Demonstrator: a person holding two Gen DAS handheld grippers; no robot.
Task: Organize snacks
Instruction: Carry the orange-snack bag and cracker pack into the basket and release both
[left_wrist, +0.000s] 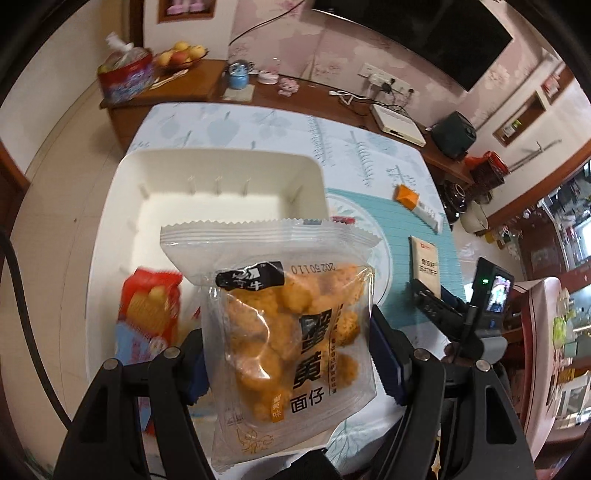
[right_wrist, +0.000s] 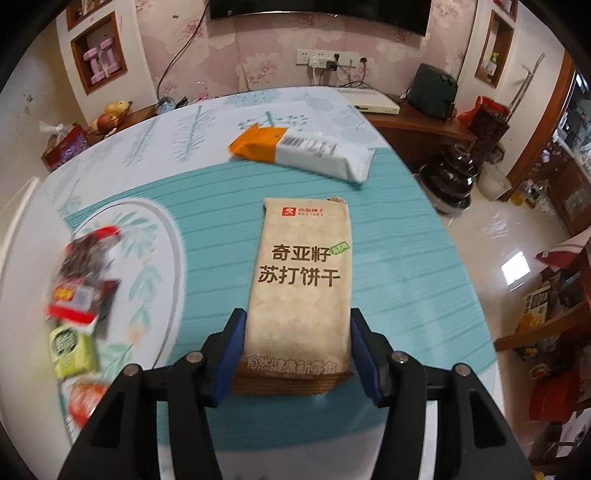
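My left gripper (left_wrist: 288, 332) is shut on a clear packet of yellow puffed snacks (left_wrist: 291, 325), held upright above the table in front of a white bin (left_wrist: 221, 157). A blurred red cracker packet (left_wrist: 151, 306) shows at the bin's near left; I cannot tell whether it lies inside. In the right wrist view a beige soda-cracker packet (right_wrist: 303, 273) lies flat on the teal mat (right_wrist: 399, 258). My right gripper (right_wrist: 297, 317) straddles its near end, with the blue pads (right_wrist: 231, 354) against both long edges. An orange-and-white packet (right_wrist: 299, 151) lies farther back.
Blurred small packets, red-black (right_wrist: 81, 273) and green (right_wrist: 70, 347), lie on the mat's left side near the bin's edge (right_wrist: 18, 229). A wooden sideboard (left_wrist: 295, 96) with a fruit bowl and cables runs behind the table. The floor drops off to the right (right_wrist: 498, 229).
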